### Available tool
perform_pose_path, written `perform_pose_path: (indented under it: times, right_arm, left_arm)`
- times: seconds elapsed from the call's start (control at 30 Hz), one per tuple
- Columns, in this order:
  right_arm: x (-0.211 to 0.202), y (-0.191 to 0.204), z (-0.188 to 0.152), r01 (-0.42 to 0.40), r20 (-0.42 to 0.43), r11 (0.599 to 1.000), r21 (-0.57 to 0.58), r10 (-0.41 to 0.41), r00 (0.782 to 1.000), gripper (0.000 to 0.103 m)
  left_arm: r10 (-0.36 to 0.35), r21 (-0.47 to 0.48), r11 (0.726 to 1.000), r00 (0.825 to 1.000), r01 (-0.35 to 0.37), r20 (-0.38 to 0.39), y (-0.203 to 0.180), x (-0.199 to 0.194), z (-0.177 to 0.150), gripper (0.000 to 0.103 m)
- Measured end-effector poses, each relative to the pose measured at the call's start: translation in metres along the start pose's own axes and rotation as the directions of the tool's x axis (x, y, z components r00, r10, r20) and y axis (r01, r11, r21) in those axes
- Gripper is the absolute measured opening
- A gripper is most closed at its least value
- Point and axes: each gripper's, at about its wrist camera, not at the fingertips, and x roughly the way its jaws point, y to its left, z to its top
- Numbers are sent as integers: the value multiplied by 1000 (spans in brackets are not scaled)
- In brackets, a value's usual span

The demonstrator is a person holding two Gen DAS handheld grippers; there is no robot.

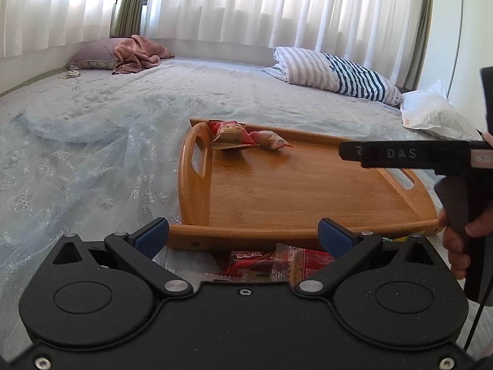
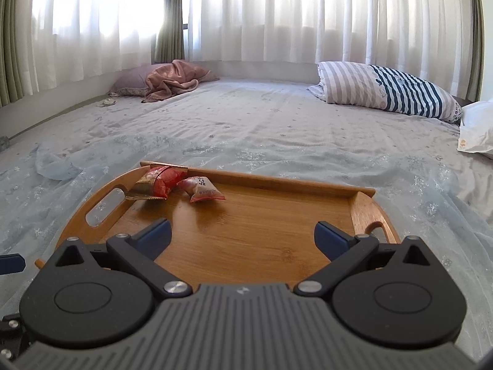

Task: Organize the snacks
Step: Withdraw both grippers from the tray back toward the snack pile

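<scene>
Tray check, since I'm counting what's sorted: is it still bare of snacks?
No, two snack packets lie in the far left corner of the tray.

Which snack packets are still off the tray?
The red packets on the bed between the open left gripper fingers, just before the tray; the two others lie in its far-left corner.

A bedroom in someone's home. A wide bed (image 2: 262,129) under a pale blue snowflake-patterned sheet fills the room, with a striped pillow (image 2: 388,91) and a mauve pillow (image 2: 129,81) at its far edge, a pink blanket (image 2: 172,81) crumpled beside the mauve one. Sheer white curtains (image 2: 277,15) glow with daylight behind them.
</scene>
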Motion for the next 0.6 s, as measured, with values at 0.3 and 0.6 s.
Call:
perform_pose_path:
  times: [0.3, 0.6]
  right_arm:
    - [-40, -1, -19, 26, 12, 1000, -5, -26, 1000, 103]
    - [-68, -12, -46, 37, -12, 997, 65, -36, 999, 103]
  left_arm:
    - [5, 27, 1000, 1000, -5, 0, -7, -11, -6, 103]
    - [-2, 34, 999, 1000, 2, -12, -13, -17, -14, 103]
